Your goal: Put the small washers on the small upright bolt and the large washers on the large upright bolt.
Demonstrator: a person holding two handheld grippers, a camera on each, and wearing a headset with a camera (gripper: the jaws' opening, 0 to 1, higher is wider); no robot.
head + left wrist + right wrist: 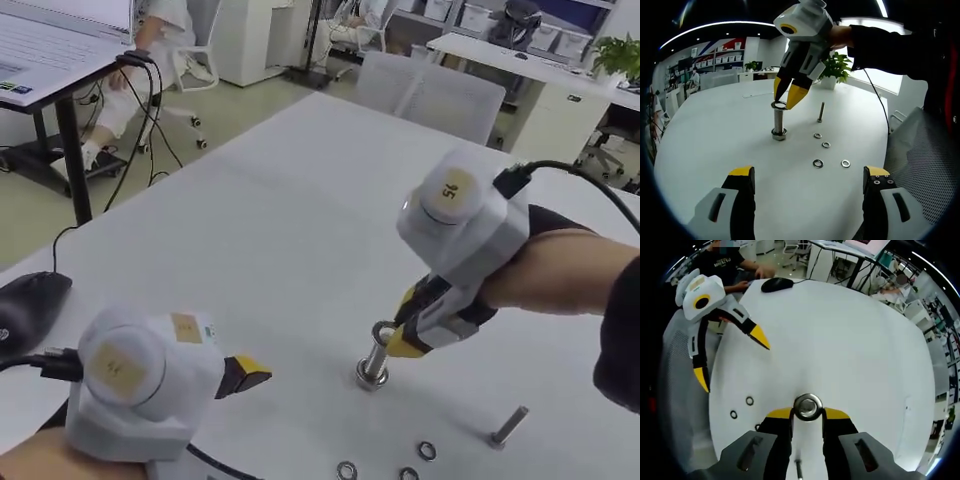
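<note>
The large upright bolt (pixel 372 366) (pixel 779 123) stands on the white table (pixel 280 220). My right gripper (pixel 396 338) (pixel 785 98) (pixel 808 415) is shut on a large washer (pixel 383 329) (pixel 779 105) (pixel 808 406), held level at the bolt's top. The thin small bolt (pixel 508 425) (pixel 820 112) stands to the right of the large one. Several loose washers (pixel 427 450) (pixel 818 163) (pixel 749 401) lie on the table near it. My left gripper (pixel 245 373) (pixel 809 176) (pixel 732 362) hangs open and empty, left of the bolts.
A black mouse (pixel 28 305) (pixel 777 284) lies at the table's left edge. A grey chair (pixel 430 95) stands at the far end. A desk with a laptop (pixel 50 45) and hanging cables is beyond on the left, where a person sits.
</note>
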